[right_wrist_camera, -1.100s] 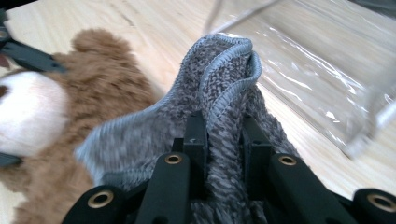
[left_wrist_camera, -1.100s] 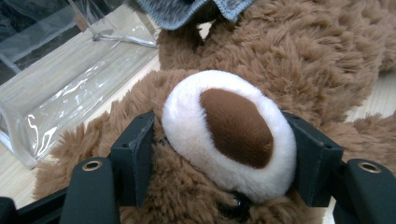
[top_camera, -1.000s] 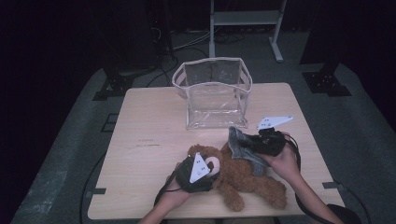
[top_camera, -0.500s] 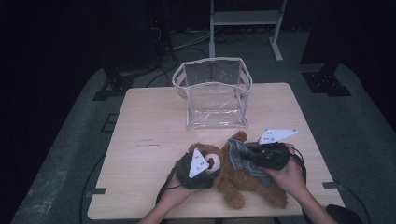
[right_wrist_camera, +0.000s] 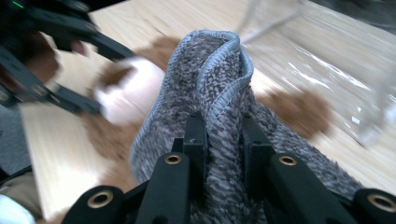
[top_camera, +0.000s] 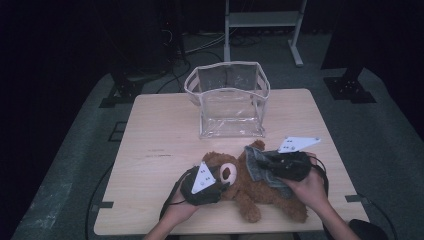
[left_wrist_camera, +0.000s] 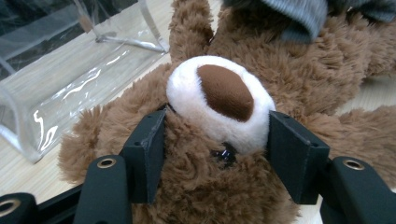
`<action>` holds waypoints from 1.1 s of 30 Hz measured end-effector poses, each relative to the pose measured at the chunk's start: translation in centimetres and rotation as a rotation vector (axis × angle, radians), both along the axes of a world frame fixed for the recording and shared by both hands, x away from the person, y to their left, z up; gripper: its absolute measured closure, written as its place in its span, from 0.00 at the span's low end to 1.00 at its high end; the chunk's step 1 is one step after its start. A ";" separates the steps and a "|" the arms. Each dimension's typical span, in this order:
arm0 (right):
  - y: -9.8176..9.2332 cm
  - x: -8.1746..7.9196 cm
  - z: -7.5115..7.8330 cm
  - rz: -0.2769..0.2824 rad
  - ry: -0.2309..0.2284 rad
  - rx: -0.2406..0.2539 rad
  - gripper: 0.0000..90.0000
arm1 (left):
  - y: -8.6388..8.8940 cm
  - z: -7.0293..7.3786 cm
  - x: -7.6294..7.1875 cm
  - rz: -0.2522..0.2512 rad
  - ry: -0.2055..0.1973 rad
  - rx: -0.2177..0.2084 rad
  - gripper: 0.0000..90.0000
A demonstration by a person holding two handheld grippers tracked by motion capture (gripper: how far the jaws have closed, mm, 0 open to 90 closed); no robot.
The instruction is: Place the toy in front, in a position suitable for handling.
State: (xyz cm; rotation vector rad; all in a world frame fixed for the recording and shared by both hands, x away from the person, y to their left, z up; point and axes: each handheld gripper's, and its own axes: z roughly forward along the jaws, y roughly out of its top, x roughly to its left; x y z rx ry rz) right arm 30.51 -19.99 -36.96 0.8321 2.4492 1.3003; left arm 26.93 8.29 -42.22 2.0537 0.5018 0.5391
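The left gripper (left_wrist_camera: pixel 217 154), jaws just closing, clasps the head of a brown teddy bear (top_camera: pixel 250 187) lying at the table's (top_camera: pixel 160 135) near edge. The right gripper (right_wrist_camera: pixel 224 135) pinches a grey knitted garment (right_wrist_camera: pixel 205 88) over the bear's body. Beyond stands a clear plastic bag (top_camera: pixel 227 100). Blur smears the right gripper view's background.

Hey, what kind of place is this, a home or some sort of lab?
Likely a recording studio or lab: black-curtained surroundings, a lone wooden table on grey carpet, cables and a metal stand behind, with a teddy bear as prop.
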 end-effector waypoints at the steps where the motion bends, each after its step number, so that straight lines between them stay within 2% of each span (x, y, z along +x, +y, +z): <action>1: 0.7 0.1 0.1 0.014 -0.002 -0.001 0.84 | -0.2 -0.1 0.0 -0.004 0.006 -0.012 0.44; 3: 2.4 0.6 0.0 0.036 0.005 -0.018 0.84 | -1.1 -0.2 -0.3 -0.023 -0.004 -0.004 0.44; 6: 3.2 1.1 -0.6 0.044 0.018 -0.036 0.84 | -1.6 -0.4 -0.6 -0.030 -0.004 -0.005 0.43; 7: 3.4 1.3 -0.9 0.043 0.021 -0.057 0.84 | -1.7 -0.4 -0.7 -0.035 -0.011 0.009 0.43; 8: 3.3 1.6 -1.5 0.031 0.017 -0.100 0.84 | -1.8 -0.5 -0.7 -0.035 -0.015 0.013 0.43; 10: 2.9 1.8 -1.7 0.025 0.018 -0.106 0.84 | -1.8 -0.6 -0.8 -0.040 -0.013 0.007 0.43; 13: 1.9 2.0 -1.4 -0.004 0.039 -0.088 0.84 | -2.2 -0.7 -1.0 -0.053 -0.018 0.011 0.43; 14: 1.9 1.9 -0.9 -0.001 0.044 -0.068 0.84 | -2.5 -0.7 -1.2 -0.058 -0.027 0.028 0.42; 15: 1.9 1.9 -0.9 -0.001 0.044 -0.068 0.84 | -2.6 -0.8 -1.3 -0.060 -0.033 0.035 0.42; 16: 2.4 1.8 -0.3 0.014 0.037 -0.061 0.84 | -2.7 -0.8 -1.3 -0.059 -0.038 0.038 0.42; 20: 3.6 2.0 0.2 0.051 0.046 -0.032 0.84 | -2.5 -0.8 -1.2 -0.063 -0.028 0.030 0.42; 22: 4.6 2.6 0.1 0.061 0.047 -0.048 0.84 | -2.5 -0.8 -1.2 -0.065 -0.024 0.034 0.42; 25: 5.5 3.9 -0.7 0.067 0.084 -0.071 0.84 | -2.5 -1.0 -1.2 -0.068 -0.024 0.034 0.42; 27: 5.5 4.5 -1.2 0.059 0.114 -0.083 0.84 | -2.4 -1.0 -1.2 -0.072 -0.023 0.033 0.42; 29: 5.2 4.9 -1.3 0.041 0.109 -0.112 0.84 | -2.5 -1.0 -1.2 -0.070 -0.025 0.028 0.42; 31: 4.9 4.8 -1.1 0.025 0.119 -0.085 0.84 | -2.7 -1.0 -1.1 -0.073 -0.025 0.034 0.42; 33: 5.2 4.5 -0.7 0.035 0.112 -0.066 0.84 | -2.8 -1.0 -1.2 -0.073 -0.027 0.033 0.42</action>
